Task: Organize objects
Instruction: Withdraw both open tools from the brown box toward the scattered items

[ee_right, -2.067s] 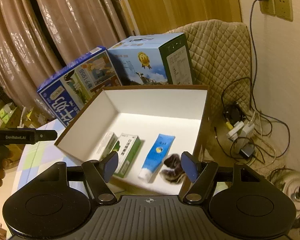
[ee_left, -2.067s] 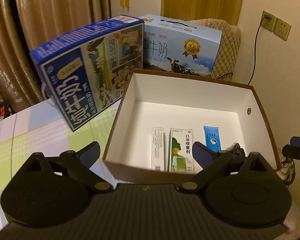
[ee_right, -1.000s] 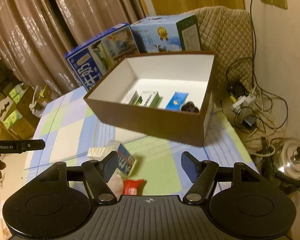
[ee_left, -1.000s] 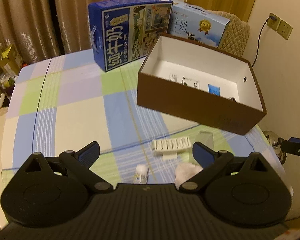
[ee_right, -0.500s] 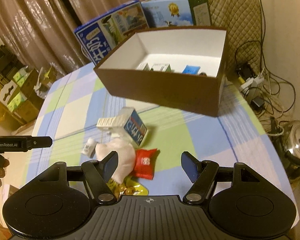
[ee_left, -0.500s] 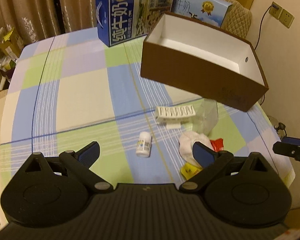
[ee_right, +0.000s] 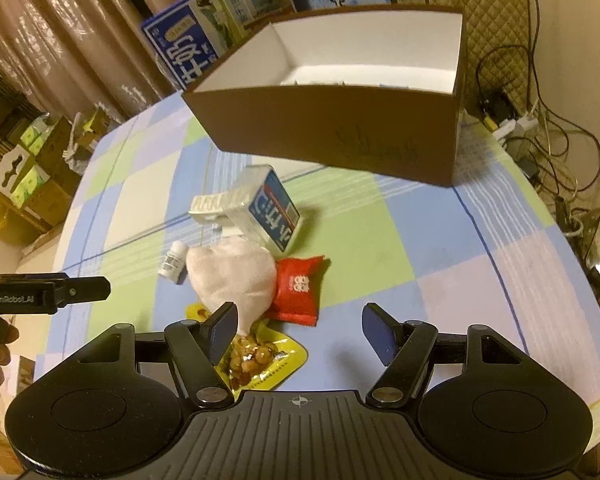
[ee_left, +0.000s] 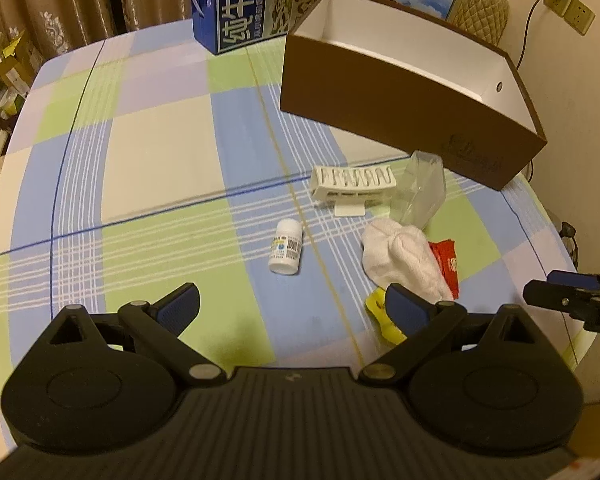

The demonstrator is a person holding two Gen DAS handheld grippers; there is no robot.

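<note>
The fingers of both grippers are being held spread wide, with nothing between them. The left gripper is being carried above the checked tablecloth, the right gripper over the near edge of a small heap. A white bottle is lying on its side just ahead of the left fingers, its long axis running roughly away from them, so the left is judged the nearer for it. A white cloth, a red packet and a yellow snack packet are being crowded together directly before the right fingers. The brown box, the likely destination, is standing well beyond.
</note>
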